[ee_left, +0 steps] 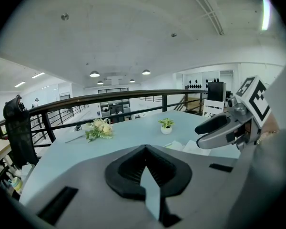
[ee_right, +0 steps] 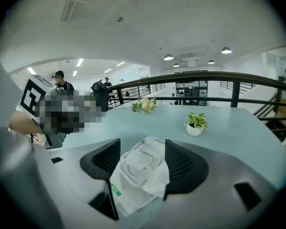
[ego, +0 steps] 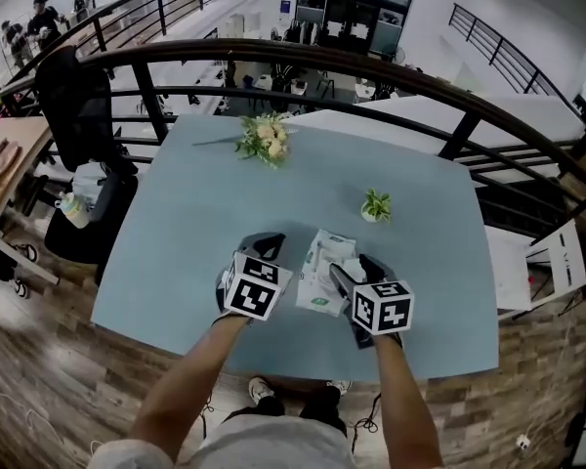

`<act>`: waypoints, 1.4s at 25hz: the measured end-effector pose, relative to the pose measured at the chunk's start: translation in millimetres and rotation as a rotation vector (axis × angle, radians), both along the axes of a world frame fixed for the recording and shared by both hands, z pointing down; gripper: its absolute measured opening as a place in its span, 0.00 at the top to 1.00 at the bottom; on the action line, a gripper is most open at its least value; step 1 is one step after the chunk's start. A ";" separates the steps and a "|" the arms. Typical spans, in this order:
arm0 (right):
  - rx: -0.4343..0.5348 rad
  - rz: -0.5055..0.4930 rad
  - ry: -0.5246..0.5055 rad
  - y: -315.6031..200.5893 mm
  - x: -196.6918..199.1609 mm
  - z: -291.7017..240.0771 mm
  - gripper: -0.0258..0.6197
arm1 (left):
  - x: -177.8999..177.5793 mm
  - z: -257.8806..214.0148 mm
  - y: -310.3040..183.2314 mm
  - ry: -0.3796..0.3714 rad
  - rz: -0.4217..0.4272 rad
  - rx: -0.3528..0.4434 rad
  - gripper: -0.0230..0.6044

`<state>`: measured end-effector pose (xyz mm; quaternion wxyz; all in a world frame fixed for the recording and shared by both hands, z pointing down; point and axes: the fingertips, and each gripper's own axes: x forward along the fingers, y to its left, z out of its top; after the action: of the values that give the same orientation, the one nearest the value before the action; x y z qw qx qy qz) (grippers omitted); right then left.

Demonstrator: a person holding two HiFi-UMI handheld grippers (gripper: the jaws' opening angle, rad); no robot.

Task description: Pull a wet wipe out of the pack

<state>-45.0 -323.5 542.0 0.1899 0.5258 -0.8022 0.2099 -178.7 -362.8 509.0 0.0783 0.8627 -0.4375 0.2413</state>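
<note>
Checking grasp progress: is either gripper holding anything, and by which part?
Nothing is held. The left gripper has its jaws shut and empty; the right gripper has them open astride the wet wipe pack.

Head view overhead — gripper views low, sharing table [ego: 195, 223].

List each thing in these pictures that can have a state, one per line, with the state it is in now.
wet wipe pack: lying flat on the table, flap looks closed.
left gripper: shut, nothing between its jaws.
right gripper: open, jaws either side of the wet wipe pack.
potted plant: upright.
bouquet: lying on its side.
</note>
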 end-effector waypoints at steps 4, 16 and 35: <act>-0.028 -0.009 -0.006 -0.4 -4.5 11.6 0.50 | -7.0 3.3 0.9 0.006 -0.017 -0.007 0.98; -0.114 -0.040 0.009 -4.5 -15.8 38.1 0.55 | -11.8 22.8 10.4 -0.011 -0.016 -0.050 0.98; -0.159 -0.040 0.032 -5.7 -15.8 53.2 0.88 | -30.7 34.0 12.0 -0.013 -0.063 -0.079 0.98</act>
<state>-60.8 -329.2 595.2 0.2482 0.4961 -0.7902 0.2606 -209.4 -350.8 543.0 0.1172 0.8432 -0.4550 0.2615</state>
